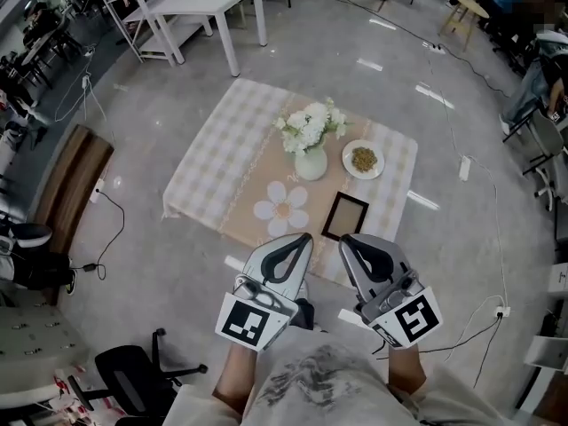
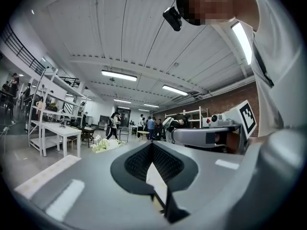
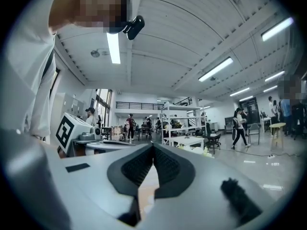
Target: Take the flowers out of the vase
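Note:
A pale green vase point(image 1: 311, 165) with white flowers point(image 1: 309, 130) stands near the middle of a low table under a checked cloth point(image 1: 213, 153). Both grippers are held level just short of the table's near edge, well apart from the vase. My left gripper point(image 1: 300, 237) has its jaws together with nothing between them, and my right gripper point(image 1: 348, 239) beside it looks the same. In the left gripper view the jaws point(image 2: 152, 143) meet at the tip, with the flowers point(image 2: 106, 144) far off to the left. The right gripper view shows shut jaws point(image 3: 153, 145) and the flowers point(image 3: 204, 150) to the right.
On the cloth lie a plate of food point(image 1: 363, 160), a dark picture frame point(image 1: 344, 216) and a flower-shaped mat point(image 1: 281, 209). A white table point(image 1: 206, 3) stands behind, a wooden bench point(image 1: 75, 177) at the left, an office chair point(image 1: 133, 373) at lower left. Cables cross the floor.

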A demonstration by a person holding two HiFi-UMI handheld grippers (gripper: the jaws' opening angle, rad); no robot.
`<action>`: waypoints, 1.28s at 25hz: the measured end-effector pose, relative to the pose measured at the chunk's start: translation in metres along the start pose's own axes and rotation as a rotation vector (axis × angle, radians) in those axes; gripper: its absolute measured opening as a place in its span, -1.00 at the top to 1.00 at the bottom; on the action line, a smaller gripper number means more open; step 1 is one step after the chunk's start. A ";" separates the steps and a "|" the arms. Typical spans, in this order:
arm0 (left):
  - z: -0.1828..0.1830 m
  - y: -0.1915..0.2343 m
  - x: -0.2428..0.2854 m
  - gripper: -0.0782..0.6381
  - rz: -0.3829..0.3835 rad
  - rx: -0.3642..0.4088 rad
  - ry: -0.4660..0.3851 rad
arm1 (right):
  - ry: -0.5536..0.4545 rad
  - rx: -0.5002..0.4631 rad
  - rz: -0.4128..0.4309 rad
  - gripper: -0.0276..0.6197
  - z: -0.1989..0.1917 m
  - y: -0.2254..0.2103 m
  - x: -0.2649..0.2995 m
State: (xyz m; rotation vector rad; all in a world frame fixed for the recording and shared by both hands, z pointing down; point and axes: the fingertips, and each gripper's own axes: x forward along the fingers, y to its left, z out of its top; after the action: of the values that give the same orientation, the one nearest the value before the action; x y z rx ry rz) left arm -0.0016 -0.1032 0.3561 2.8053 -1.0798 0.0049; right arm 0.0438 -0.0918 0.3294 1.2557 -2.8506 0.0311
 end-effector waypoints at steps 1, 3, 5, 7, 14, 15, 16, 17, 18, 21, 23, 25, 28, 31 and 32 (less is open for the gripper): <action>-0.002 0.004 0.003 0.76 -0.004 -0.006 0.005 | 0.005 -0.001 -0.005 0.86 -0.001 -0.002 0.004; -0.005 0.012 0.007 0.76 -0.009 -0.010 0.010 | 0.014 -0.003 -0.012 0.86 -0.003 -0.005 0.012; -0.008 0.020 0.010 0.76 -0.014 -0.013 0.016 | 0.021 -0.004 -0.016 0.86 -0.004 -0.007 0.020; -0.010 0.026 0.013 0.76 -0.021 -0.014 0.019 | 0.028 -0.008 -0.018 0.86 -0.005 -0.007 0.027; -0.017 0.044 0.021 0.76 -0.049 -0.004 0.007 | 0.058 -0.030 -0.043 0.86 -0.011 -0.009 0.041; -0.018 0.046 0.022 0.76 -0.058 0.005 -0.005 | 0.064 -0.032 -0.047 0.86 -0.012 -0.010 0.042; -0.019 0.048 0.022 0.76 -0.061 0.002 -0.009 | 0.070 -0.035 -0.053 0.86 -0.013 -0.010 0.042; -0.022 0.050 0.023 0.76 -0.059 -0.006 -0.005 | 0.075 -0.038 -0.059 0.86 -0.013 -0.011 0.042; -0.025 0.051 0.024 0.76 -0.057 -0.005 0.001 | 0.078 -0.041 -0.064 0.86 -0.013 -0.012 0.042; -0.027 0.052 0.028 0.76 -0.059 -0.007 0.010 | 0.086 -0.043 -0.072 0.86 -0.014 -0.014 0.041; -0.027 0.052 0.031 0.76 -0.054 -0.017 0.015 | 0.089 -0.042 -0.070 0.86 -0.015 -0.014 0.042; -0.029 0.054 0.034 0.76 -0.053 -0.001 0.012 | 0.090 -0.043 -0.064 0.86 -0.016 -0.016 0.043; -0.030 0.057 0.041 0.76 -0.045 0.020 0.006 | 0.094 -0.046 -0.048 0.86 -0.017 -0.019 0.046; -0.033 0.060 0.048 0.76 -0.020 0.012 0.014 | 0.097 -0.050 -0.025 0.86 -0.021 -0.025 0.051; -0.034 0.062 0.051 0.76 -0.009 0.005 0.020 | 0.098 -0.052 -0.017 0.86 -0.022 -0.028 0.052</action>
State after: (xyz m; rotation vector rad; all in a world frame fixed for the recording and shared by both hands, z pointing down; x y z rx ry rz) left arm -0.0038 -0.1782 0.4001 2.8081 -1.0645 0.0346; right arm 0.0295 -0.1482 0.3533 1.2325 -2.7398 0.0170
